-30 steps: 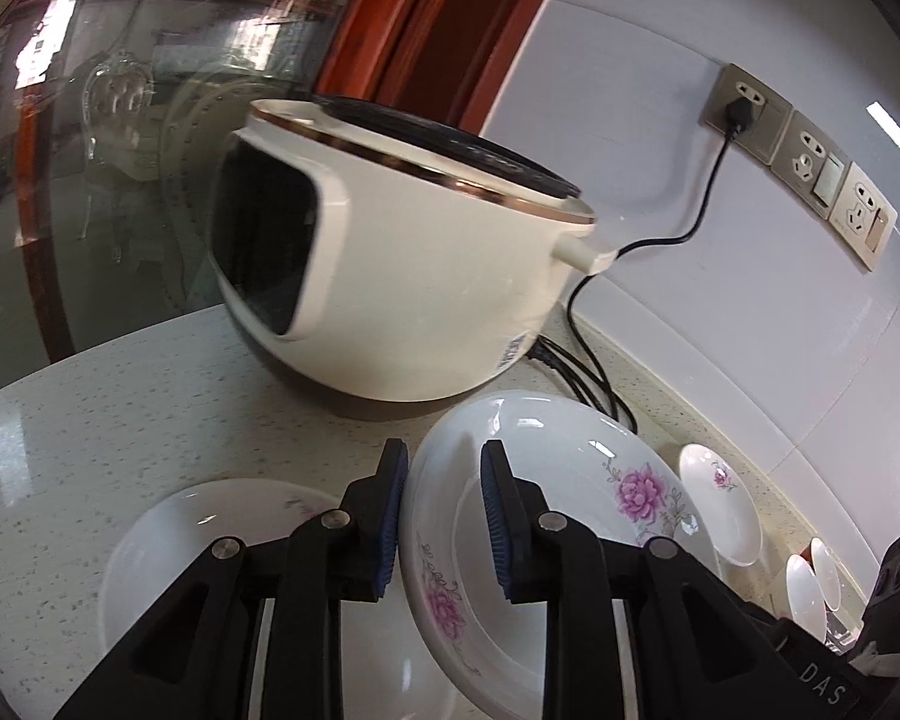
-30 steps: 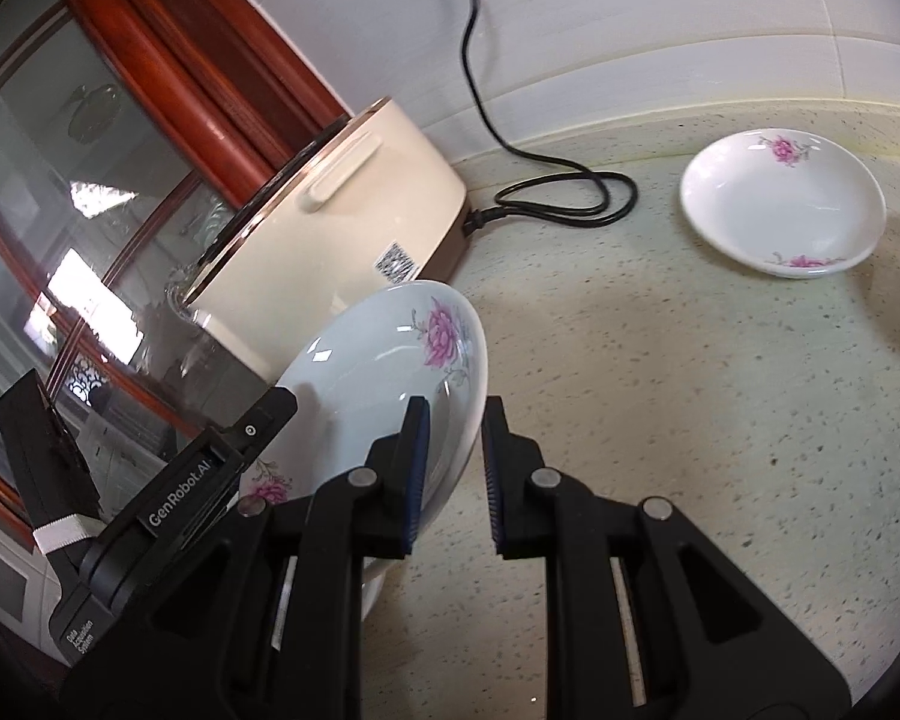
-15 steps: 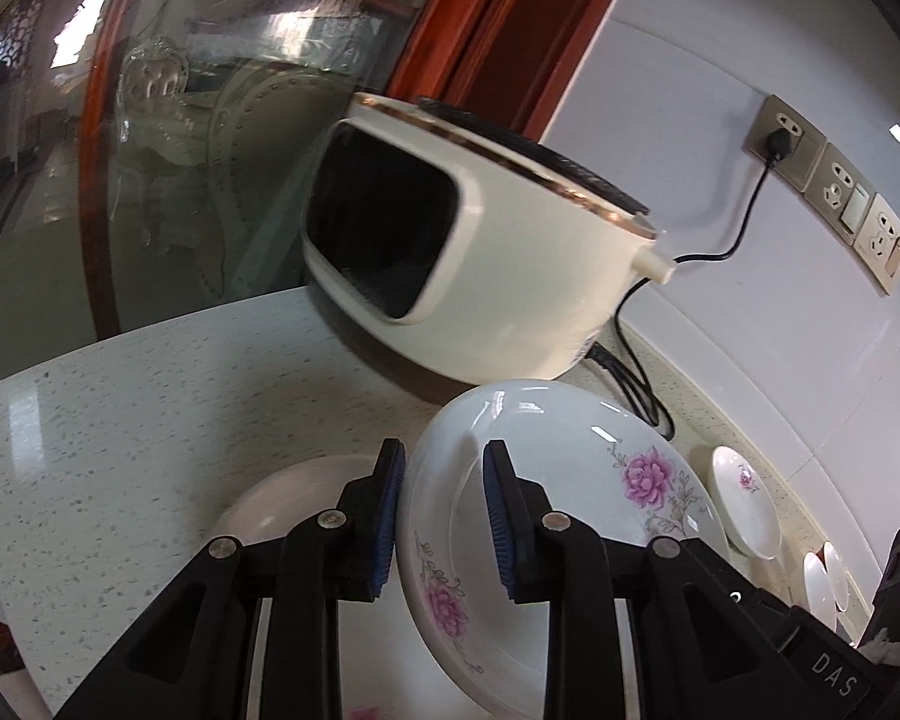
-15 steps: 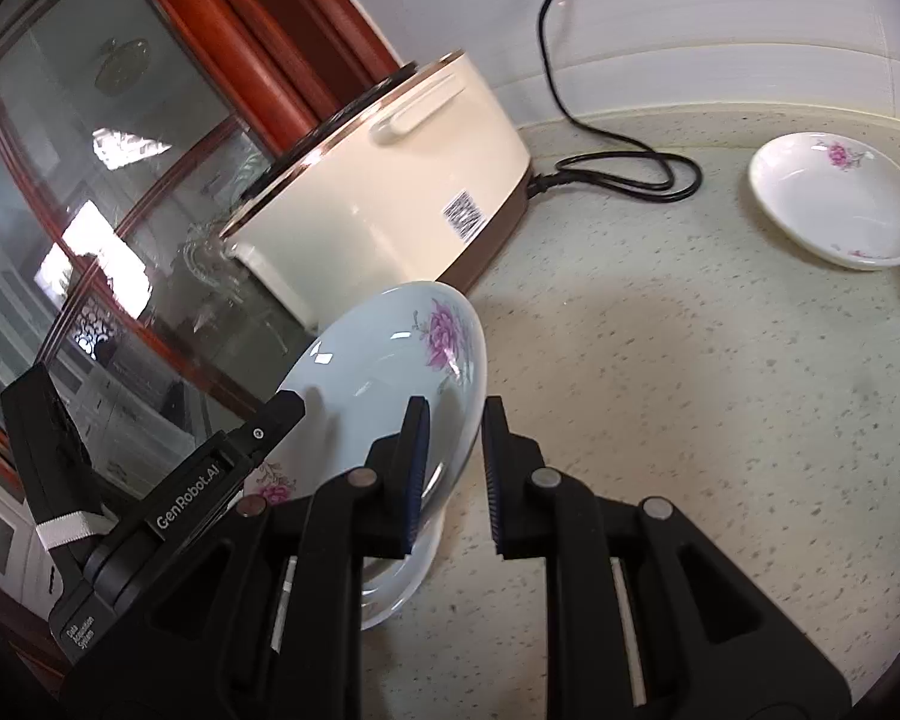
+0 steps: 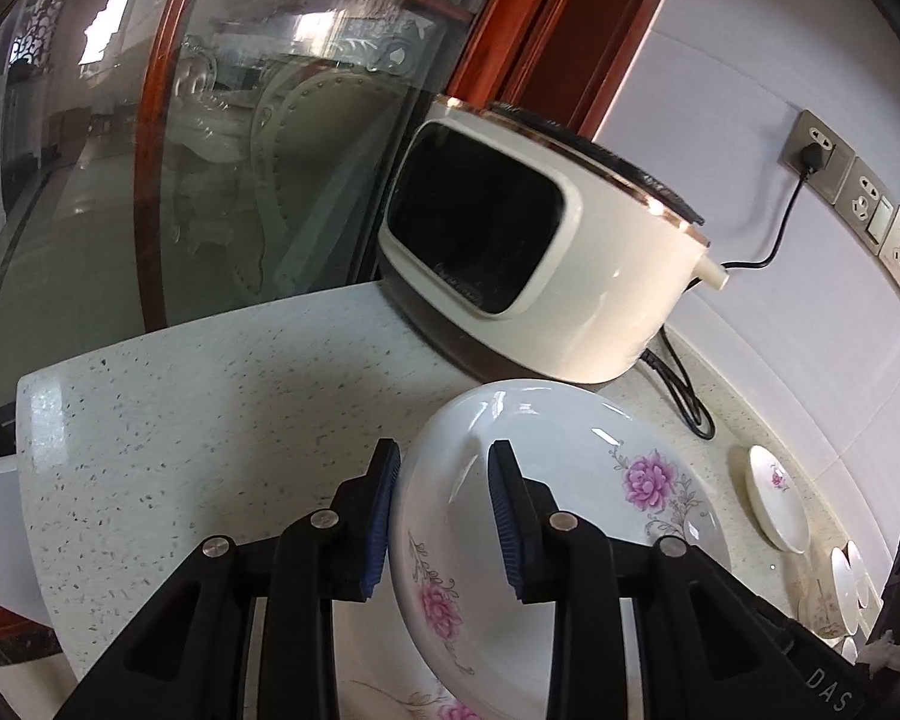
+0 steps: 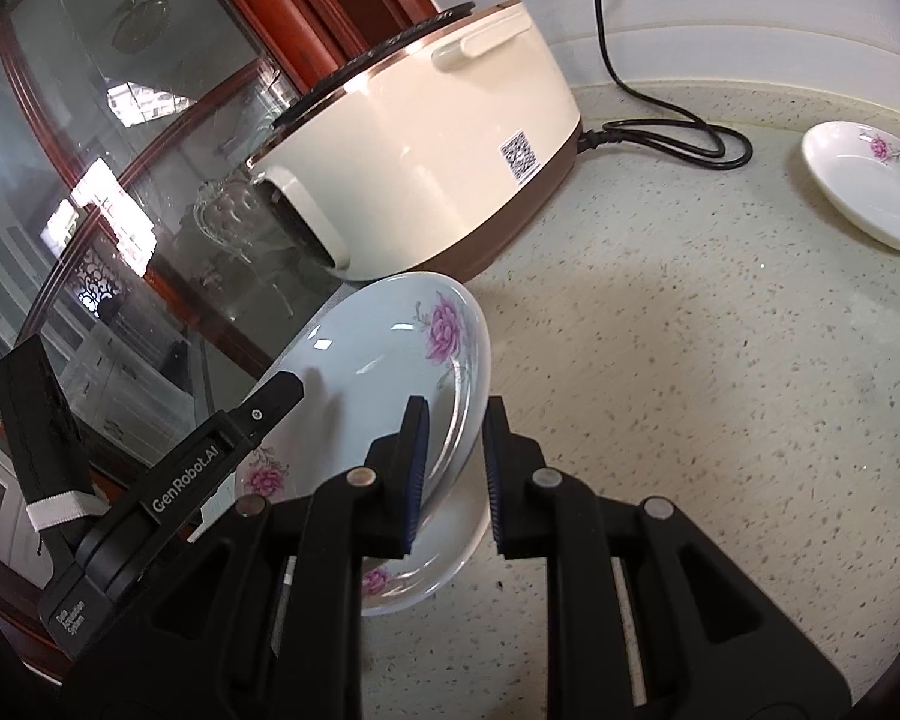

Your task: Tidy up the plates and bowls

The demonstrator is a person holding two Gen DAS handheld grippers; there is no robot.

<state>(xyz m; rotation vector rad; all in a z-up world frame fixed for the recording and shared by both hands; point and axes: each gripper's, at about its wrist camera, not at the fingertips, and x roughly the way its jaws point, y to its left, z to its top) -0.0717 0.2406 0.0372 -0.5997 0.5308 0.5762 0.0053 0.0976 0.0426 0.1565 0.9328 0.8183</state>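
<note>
A white plate with pink flowers (image 5: 570, 480) (image 6: 378, 360) hangs tilted between both grippers. My left gripper (image 5: 444, 480) has the rim between its blue pads, one on the outer wall and one inside the bowl, and its jaws are opening. One of its fingers (image 6: 252, 420) reaches over the plate in the right wrist view. My right gripper (image 6: 453, 438) is shut on the opposite rim. A second flowered plate (image 6: 420, 576) (image 5: 444, 708) lies flat on the counter right under the tilted one. I cannot tell whether the two touch.
A cream rice cooker (image 5: 570, 276) (image 6: 426, 138) stands close behind, its black cord (image 6: 678, 138) running to wall sockets (image 5: 870, 210). A small flowered dish (image 5: 774, 504) (image 6: 864, 180) and more small dishes (image 5: 846, 576) lie to the right. The counter corner (image 5: 24, 420) and a glass partition (image 5: 210, 150) are at left.
Both grippers carried the tilted plate left and slightly down, away from the cooker and small dish. It now hangs over the flat plate, which was beside it before.
</note>
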